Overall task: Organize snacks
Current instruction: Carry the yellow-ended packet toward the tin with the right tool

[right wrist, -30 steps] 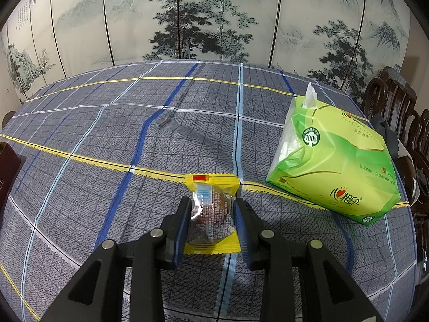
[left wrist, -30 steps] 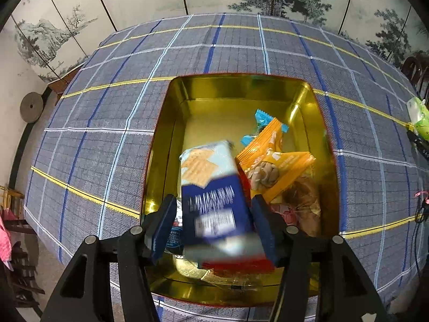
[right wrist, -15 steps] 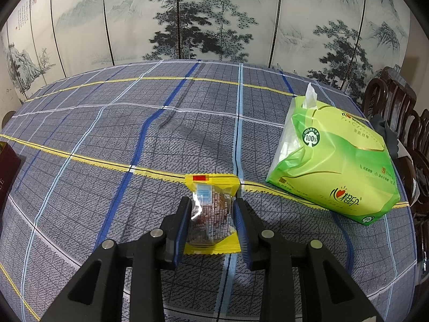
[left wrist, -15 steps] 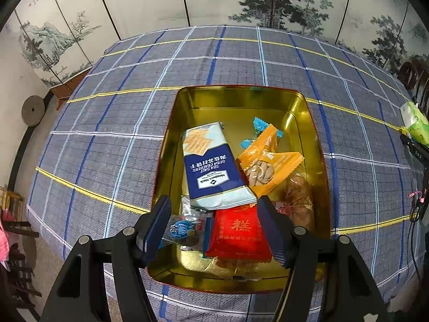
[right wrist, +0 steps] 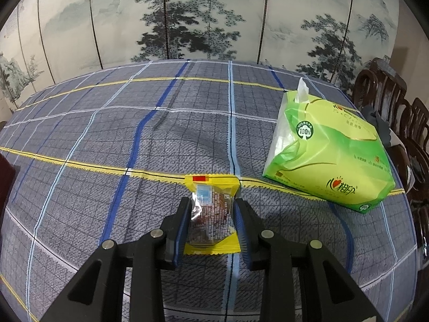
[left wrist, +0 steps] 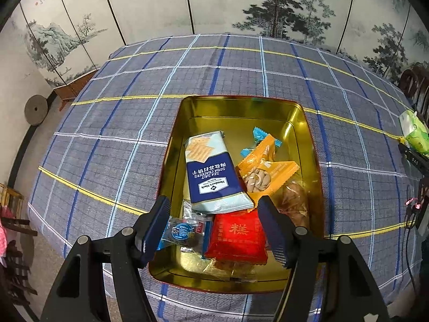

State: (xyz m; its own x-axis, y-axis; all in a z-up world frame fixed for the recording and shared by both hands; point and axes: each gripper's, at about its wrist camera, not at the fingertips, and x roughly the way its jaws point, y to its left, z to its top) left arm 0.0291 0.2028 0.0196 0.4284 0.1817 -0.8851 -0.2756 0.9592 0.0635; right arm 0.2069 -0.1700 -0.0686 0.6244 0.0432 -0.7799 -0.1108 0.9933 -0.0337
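A gold tin [left wrist: 308, 134] sits on the checked tablecloth and holds several snacks: a blue and white cracker pack [left wrist: 211, 171], an orange nut packet [left wrist: 264, 171], a red packet [left wrist: 237, 236] and a small blue-labelled candy [left wrist: 182, 233]. My left gripper [left wrist: 214, 228] is open and empty above the tin's near end. My right gripper [right wrist: 211, 222] is shut on a yellow-edged snack packet [right wrist: 211, 209] that lies on the cloth.
A green tissue pack [right wrist: 327, 155] lies right of the yellow packet and shows at the far right in the left wrist view [left wrist: 414, 134]. Dark wooden chairs [right wrist: 396, 112] stand past the table's right edge. A painted folding screen stands behind the table.
My left gripper let go of the cracker pack, which now lies in the tin, then opened wide and rose back. The right gripper and its packet have not moved.
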